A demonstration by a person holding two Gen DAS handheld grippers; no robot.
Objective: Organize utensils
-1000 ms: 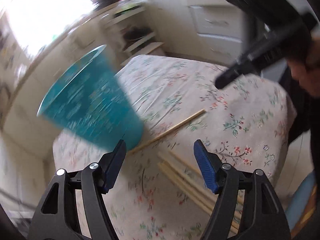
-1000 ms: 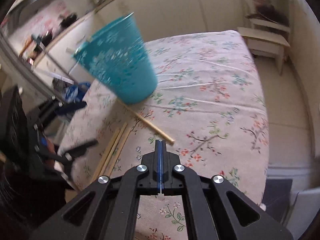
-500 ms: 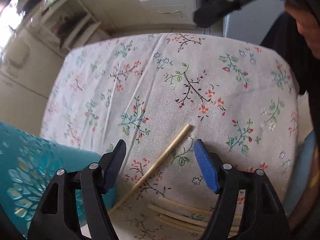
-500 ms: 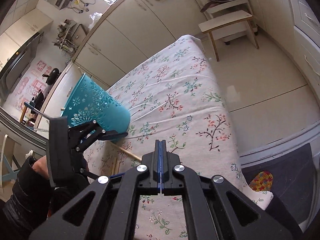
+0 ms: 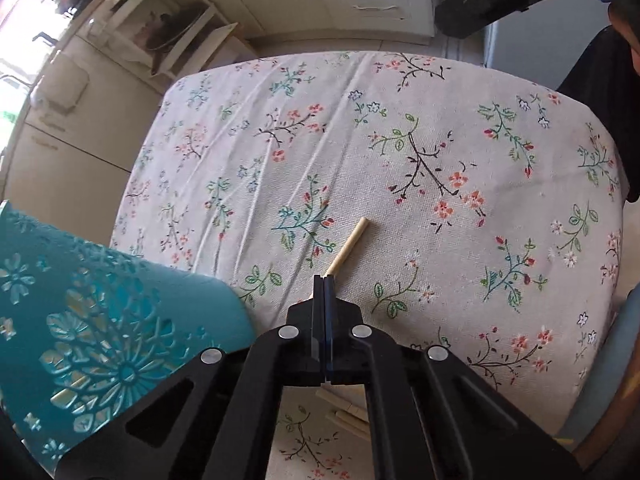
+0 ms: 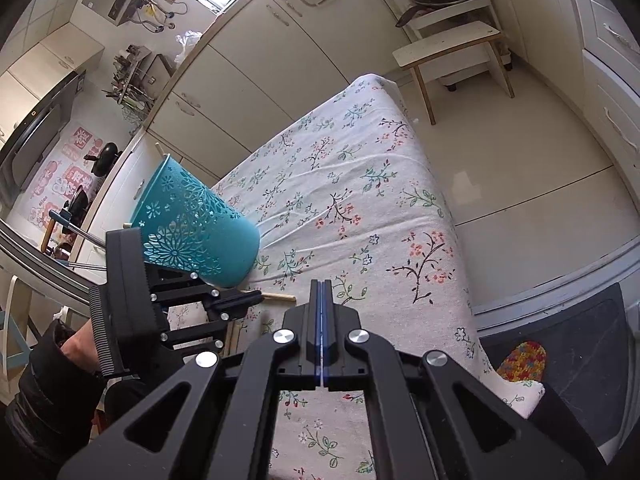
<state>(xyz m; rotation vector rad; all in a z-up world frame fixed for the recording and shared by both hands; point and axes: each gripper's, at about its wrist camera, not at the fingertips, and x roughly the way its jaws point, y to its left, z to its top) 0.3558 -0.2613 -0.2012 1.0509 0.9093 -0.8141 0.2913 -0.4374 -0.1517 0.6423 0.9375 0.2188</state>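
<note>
- the left gripper (image 5: 324, 278) is pressed together on a chopstick (image 5: 351, 246) that lies on the worktop; the stick's far end pokes out past the tips, and in the right wrist view the same gripper (image 6: 256, 298) pinches the stick (image 6: 280, 297) just in front of the holder.
- the right gripper (image 6: 321, 282) is pressed together with nothing in it, hanging over the cloth to the right of the left one.
- the teal holder (image 5: 100, 320) stands just left of the left gripper, near the worktop's left edge; a pale stick tip seems to show above its far rim in the right wrist view, so some may already be inside, though that is hard to tell.
- more chopsticks (image 5: 344, 412) lie loose on the cloth near the person, under the left gripper.
- my reading: the task is early to midway; this stick is gripped but not yet lifted, and it and the loose pile have yet to go into the holder.
- the worktop (image 5: 400, 140) is covered by a pale floral cloth, a little creased, otherwise bare.
- around it: cream cabinets (image 6: 248, 80), a small shelf rack with a pan (image 6: 452, 40), pale floor tiles, a dark mat (image 6: 560, 340) to the right.
</note>
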